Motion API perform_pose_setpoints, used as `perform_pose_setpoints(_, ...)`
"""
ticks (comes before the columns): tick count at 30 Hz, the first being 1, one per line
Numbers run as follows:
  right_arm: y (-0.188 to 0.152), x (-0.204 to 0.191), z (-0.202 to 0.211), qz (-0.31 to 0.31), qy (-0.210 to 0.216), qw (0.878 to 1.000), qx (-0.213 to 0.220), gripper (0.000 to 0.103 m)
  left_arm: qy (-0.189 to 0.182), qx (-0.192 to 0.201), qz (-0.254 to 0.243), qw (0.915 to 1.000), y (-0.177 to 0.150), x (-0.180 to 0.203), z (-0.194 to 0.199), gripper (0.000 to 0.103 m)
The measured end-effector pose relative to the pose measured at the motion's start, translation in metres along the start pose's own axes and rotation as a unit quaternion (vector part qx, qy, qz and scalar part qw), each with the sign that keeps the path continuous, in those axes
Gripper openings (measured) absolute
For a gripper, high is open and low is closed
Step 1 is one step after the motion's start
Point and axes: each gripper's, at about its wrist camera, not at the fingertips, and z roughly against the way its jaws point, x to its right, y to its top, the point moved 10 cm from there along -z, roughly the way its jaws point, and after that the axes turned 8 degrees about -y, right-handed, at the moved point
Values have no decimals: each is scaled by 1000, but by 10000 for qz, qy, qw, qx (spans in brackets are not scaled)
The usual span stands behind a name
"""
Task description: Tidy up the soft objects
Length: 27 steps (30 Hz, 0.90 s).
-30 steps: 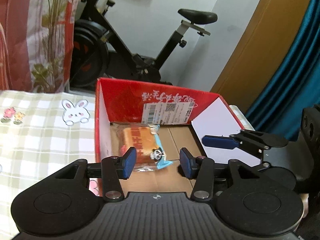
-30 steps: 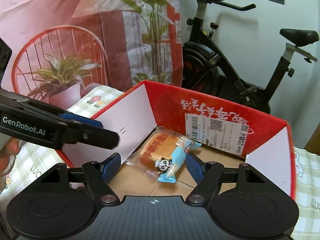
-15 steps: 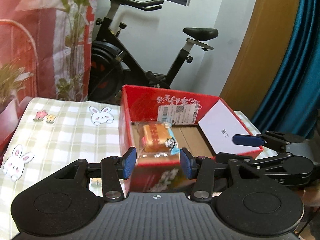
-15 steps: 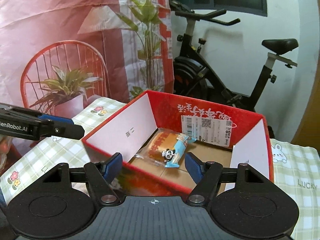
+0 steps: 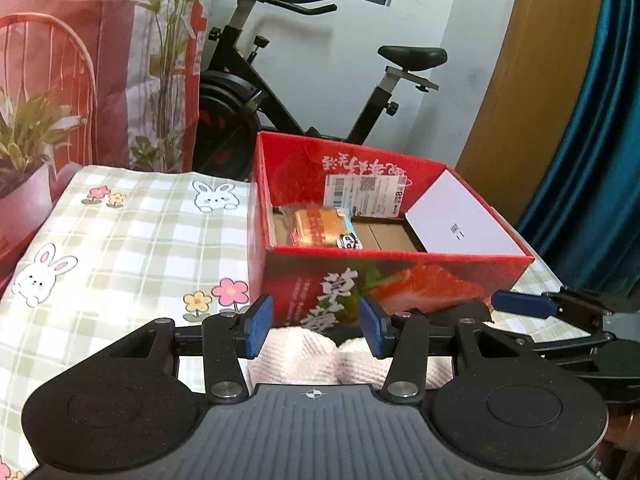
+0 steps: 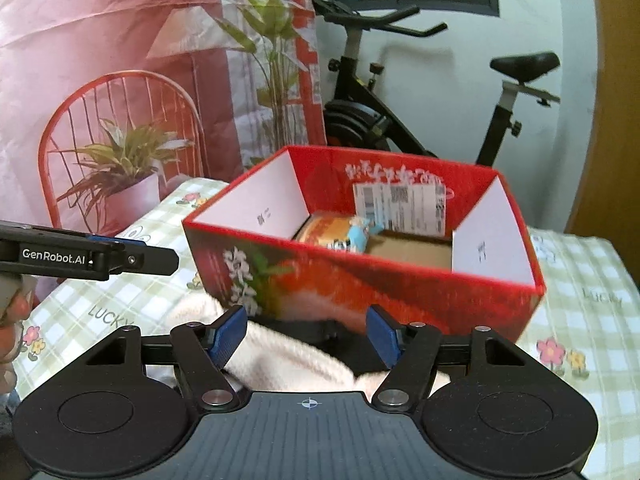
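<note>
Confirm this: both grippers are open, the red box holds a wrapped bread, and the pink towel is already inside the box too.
Not quite. The pink towel lies outside the red box, on the cloth in front of it, as the left wrist view shows. The wrapped bread is inside, and both grippers are open.

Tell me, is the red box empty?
No. The box holds one wrapped snack lying on its cardboard floor, near the left wall. The rest of the floor looks bare.

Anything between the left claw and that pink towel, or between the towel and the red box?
Nothing visible blocks the left claw: it is open, with the pink towel right below it. Toward the red box, only its near wall stands between them; the towel must go up over that rim.
</note>
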Motion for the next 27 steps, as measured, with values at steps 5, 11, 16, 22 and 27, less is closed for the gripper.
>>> perform_pose_setpoints(5,-17,5,-3,-161,-92,9996,-207,61,-17,-67,47,10000,-9,-1,-3,50)
perform_pose_setpoints(11,-29,12,-6,-272,-150,9990,-312,61,-50,-134,139,9998,-17,-2,-7,50)
perform_pose_setpoints(16,-36,14,-8,-303,-220,9987,-337,61,-82,-159,245,9995,-24,-6,-9,50)
perform_pose_setpoints(22,-42,25,-7,-379,-328,9983,-295,61,67,-155,252,9995,-31,-16,-7,50)
perform_pose_setpoints(27,-48,33,-4,-468,-376,9979,-259,58,140,-171,359,9991,-35,-25,-4,50)
